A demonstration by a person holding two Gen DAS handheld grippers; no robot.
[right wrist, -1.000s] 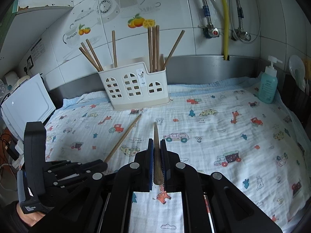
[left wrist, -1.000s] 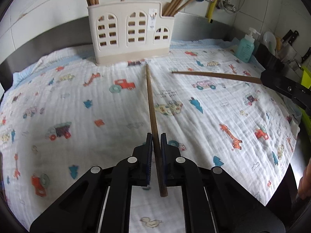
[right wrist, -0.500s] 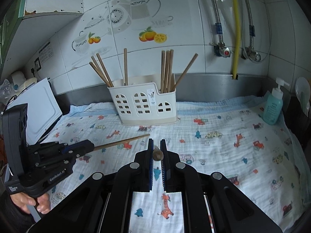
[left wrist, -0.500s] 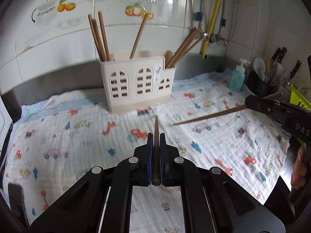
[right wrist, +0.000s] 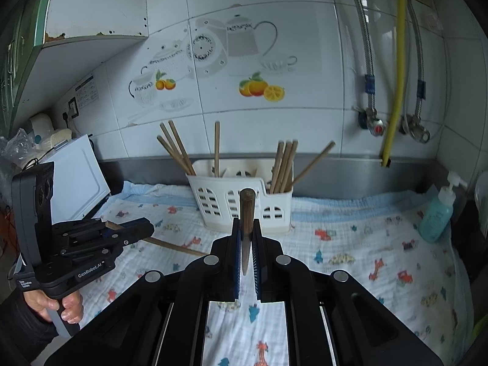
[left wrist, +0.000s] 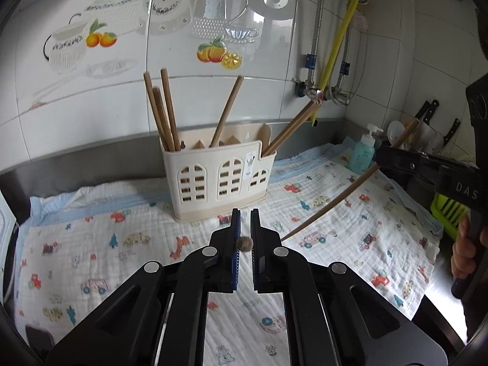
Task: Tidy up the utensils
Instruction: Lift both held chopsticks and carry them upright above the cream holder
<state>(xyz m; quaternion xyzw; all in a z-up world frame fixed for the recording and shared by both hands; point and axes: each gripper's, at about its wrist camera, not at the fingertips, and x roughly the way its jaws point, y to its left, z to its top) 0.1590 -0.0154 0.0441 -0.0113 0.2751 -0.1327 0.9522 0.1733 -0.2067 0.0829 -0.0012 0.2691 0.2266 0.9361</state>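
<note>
A cream utensil holder [left wrist: 218,175] [right wrist: 241,209] stands at the back of the cloth with several wooden chopsticks upright in it. My left gripper [left wrist: 244,218] is shut on a chopstick [left wrist: 244,244], seen end-on between the pads, held above the cloth in front of the holder. My right gripper [right wrist: 245,225] is shut on another chopstick [right wrist: 246,213], blunt end tilted up toward the holder. The right gripper and its chopstick [left wrist: 332,202] show at the right of the left wrist view. The left gripper and its chopstick [right wrist: 174,245] show at the left of the right wrist view.
A cartoon-print cloth [left wrist: 91,244] covers the counter. A teal soap bottle [left wrist: 363,152] [right wrist: 437,213] stands at the back right, with knives [left wrist: 427,116] beyond. A white appliance [right wrist: 76,180] stands at the left. Tiled wall and pipes [right wrist: 396,76] lie behind.
Both grippers have lifted their chopsticks off the cloth and tilted them. The left one now points along the camera axis; the right one's blunt end has risen.
</note>
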